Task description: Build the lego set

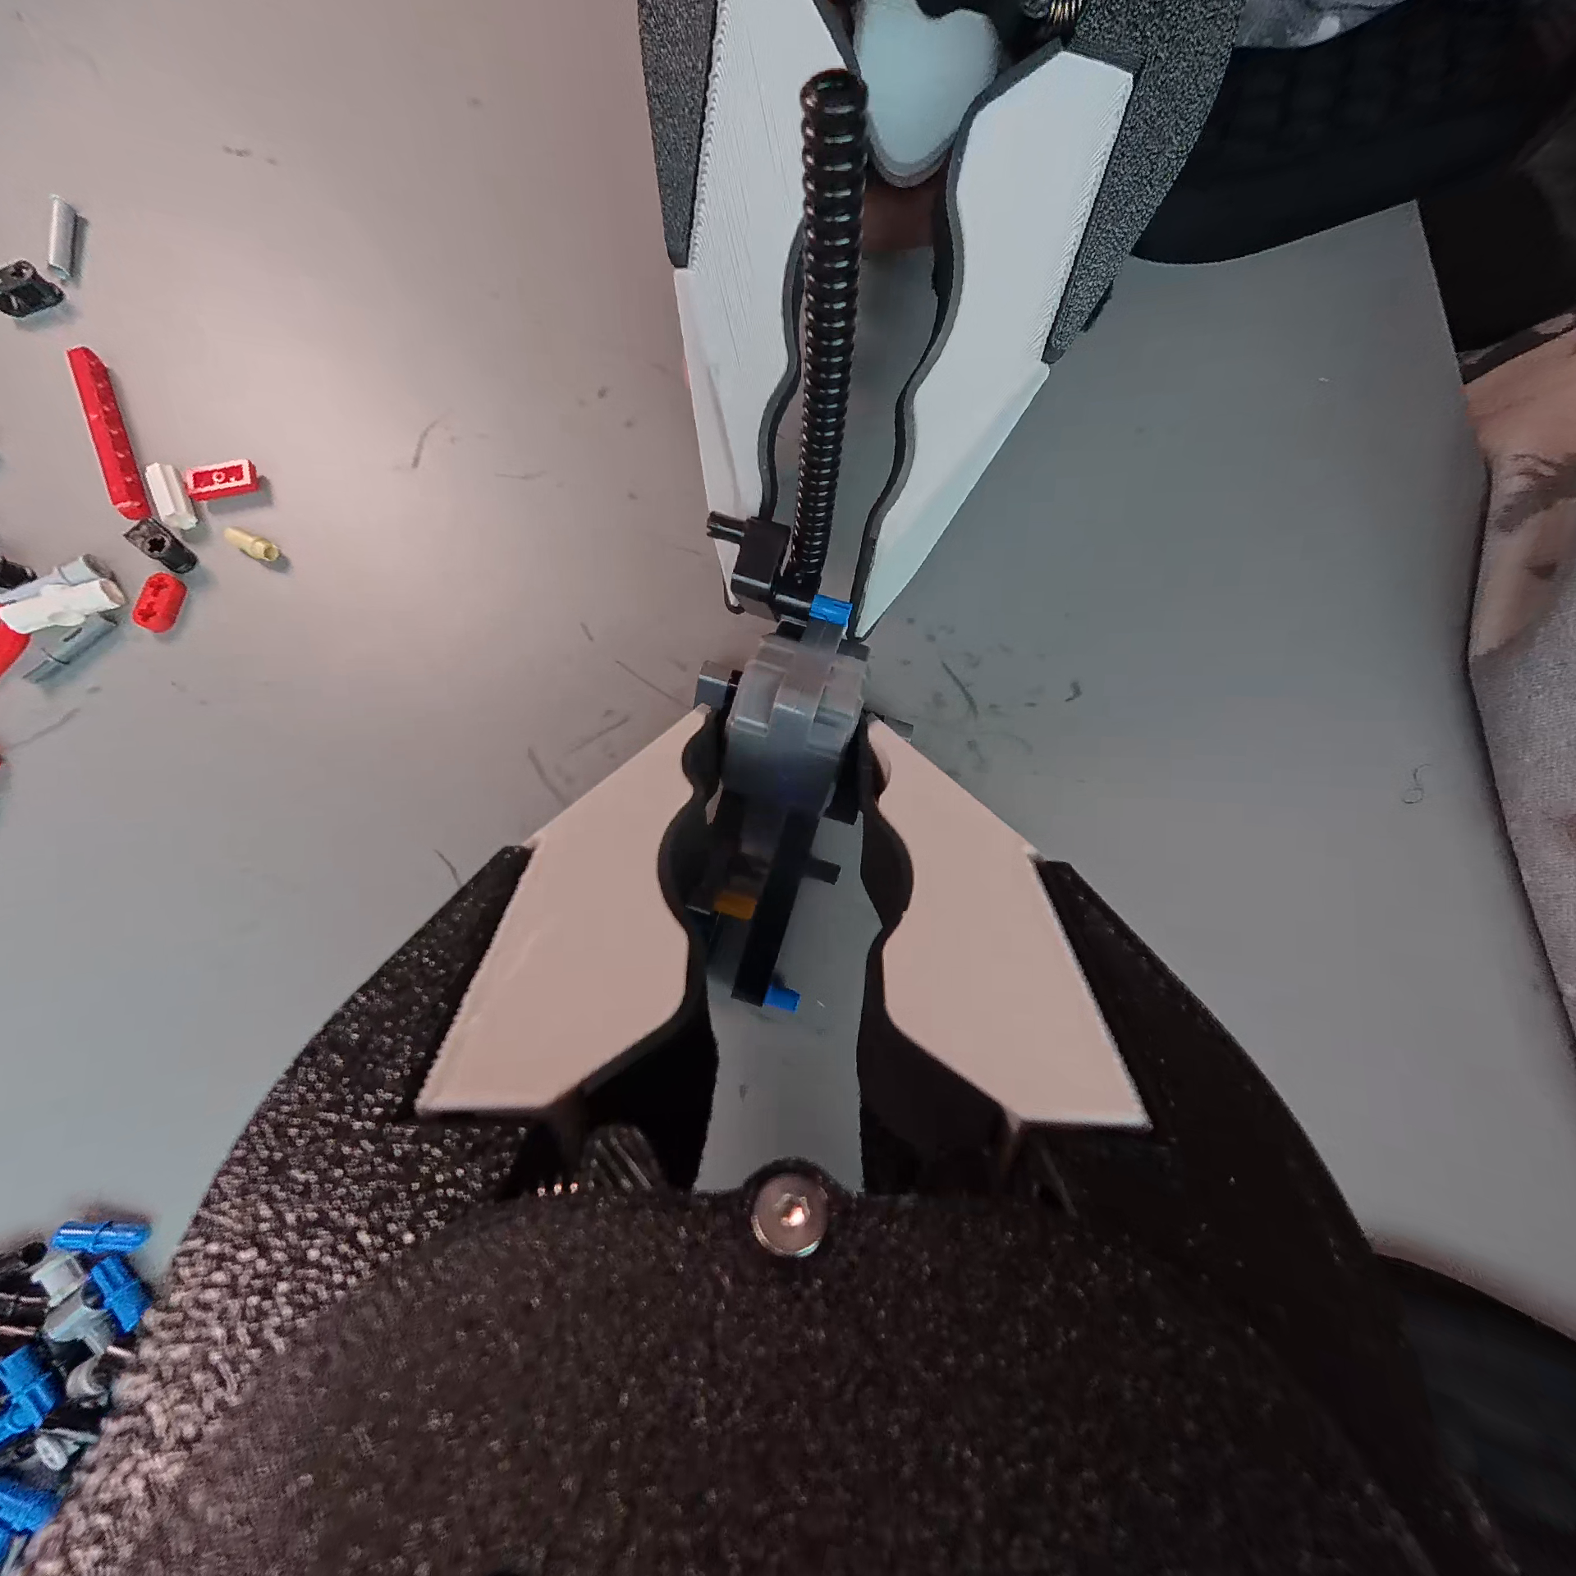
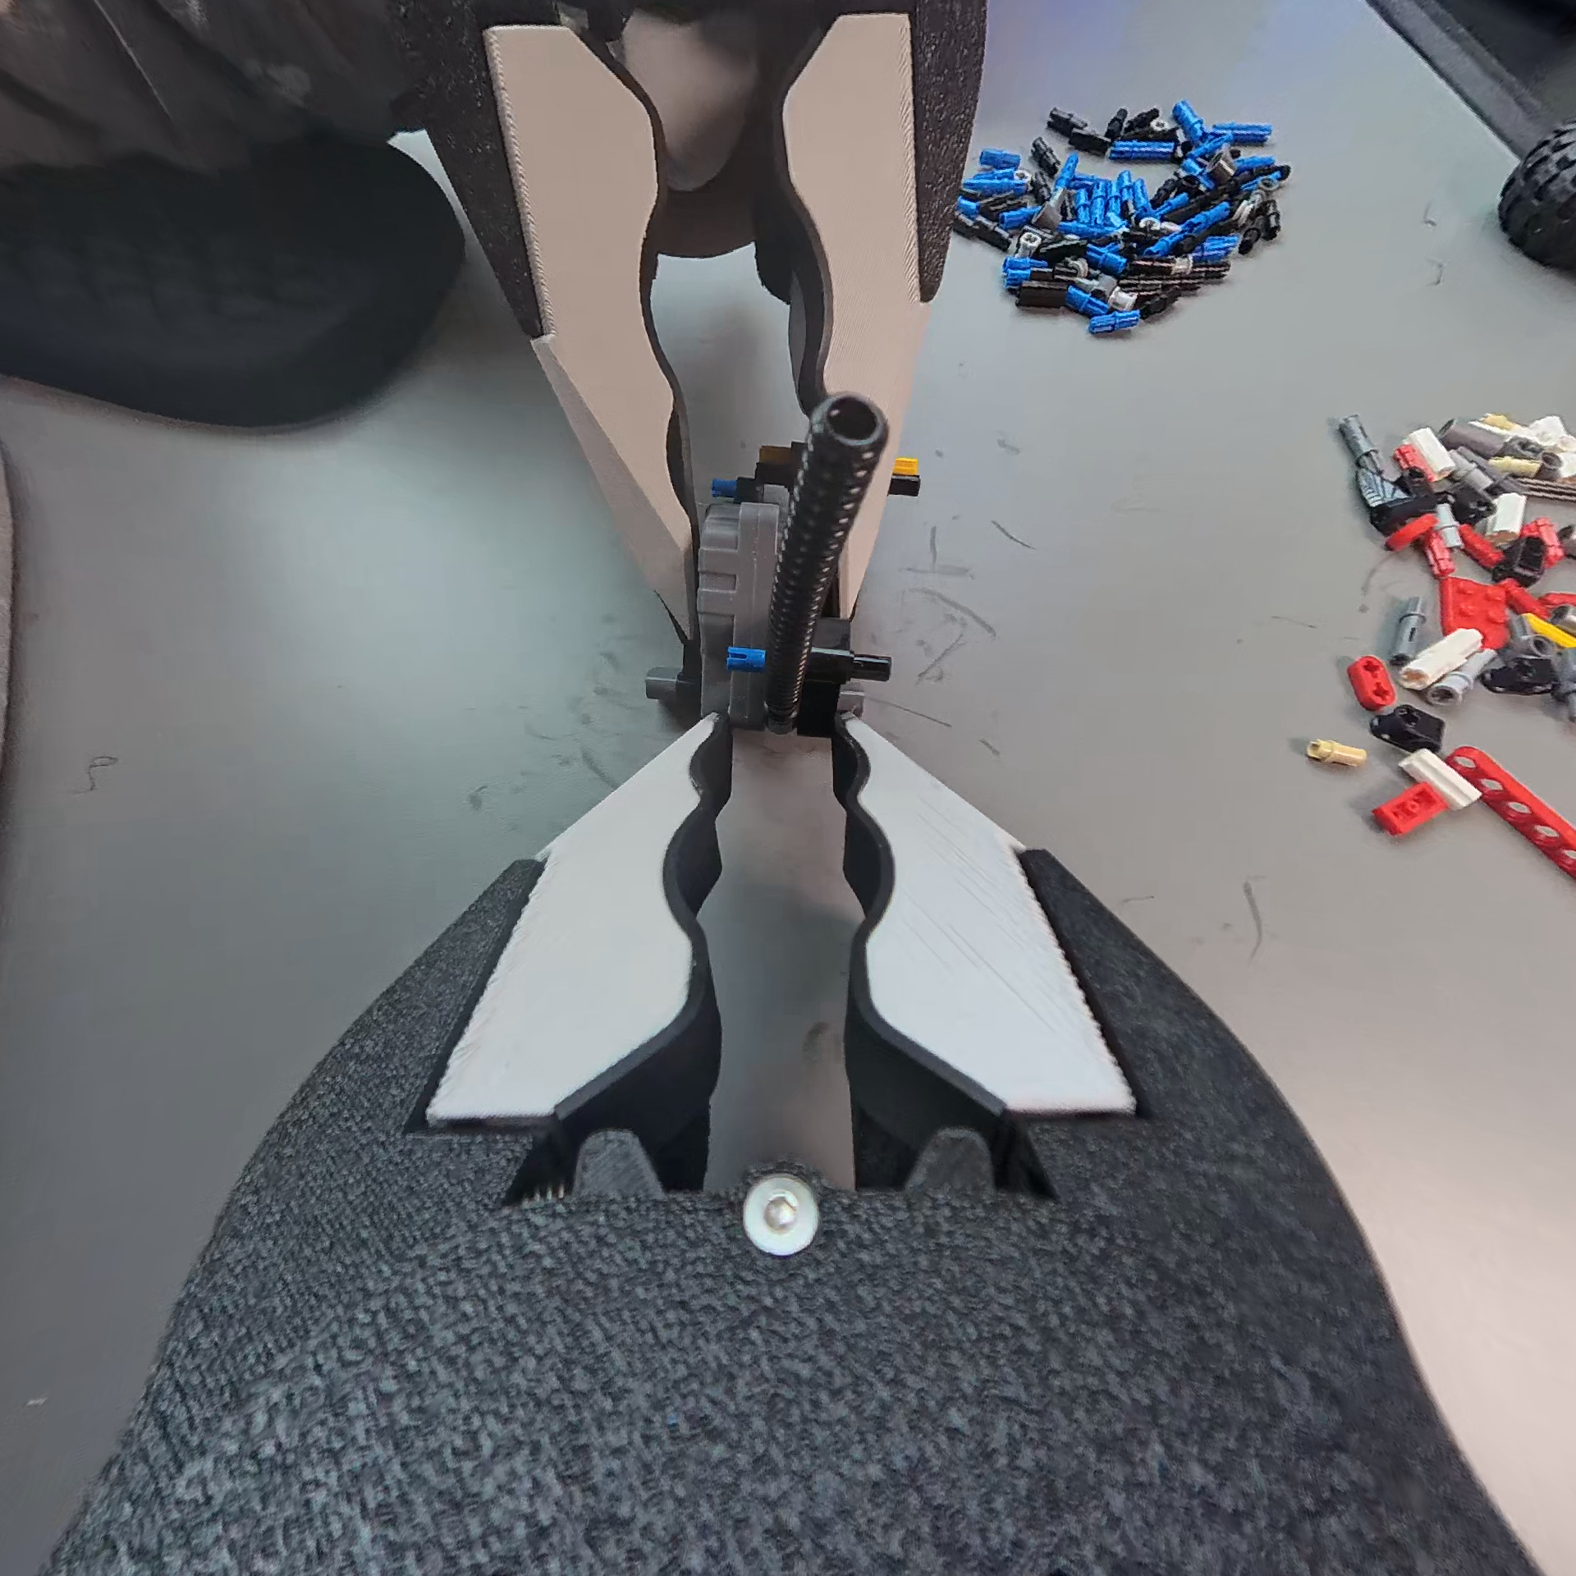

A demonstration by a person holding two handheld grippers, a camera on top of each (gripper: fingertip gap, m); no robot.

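Note:
A small lego assembly (image 1: 785, 708) of grey and black parts with blue pins is held above the grey table between both grippers. A black ribbed hose (image 1: 827, 341) sticks out of its black connector end. My left gripper (image 1: 785, 725), with beige fingers, is shut on the grey body. My right gripper (image 1: 797, 614), with white fingers, comes in from the top and is shut on the connector end. In the right wrist view my right gripper (image 2: 778, 725) clamps the assembly (image 2: 733, 580) from below. The hose (image 2: 819, 546) points towards the camera and the left gripper (image 2: 772, 597) holds from above.
Loose red, white and grey pieces (image 1: 107, 431) lie at the left, also in the right wrist view (image 2: 1484, 580). A pile of blue and black pins (image 2: 1126, 213) lies at the far right, and a black tyre (image 2: 1544, 205) beyond it. The table edge (image 1: 1467, 597) runs along the right. The grippers are tip to tip, or close to it.

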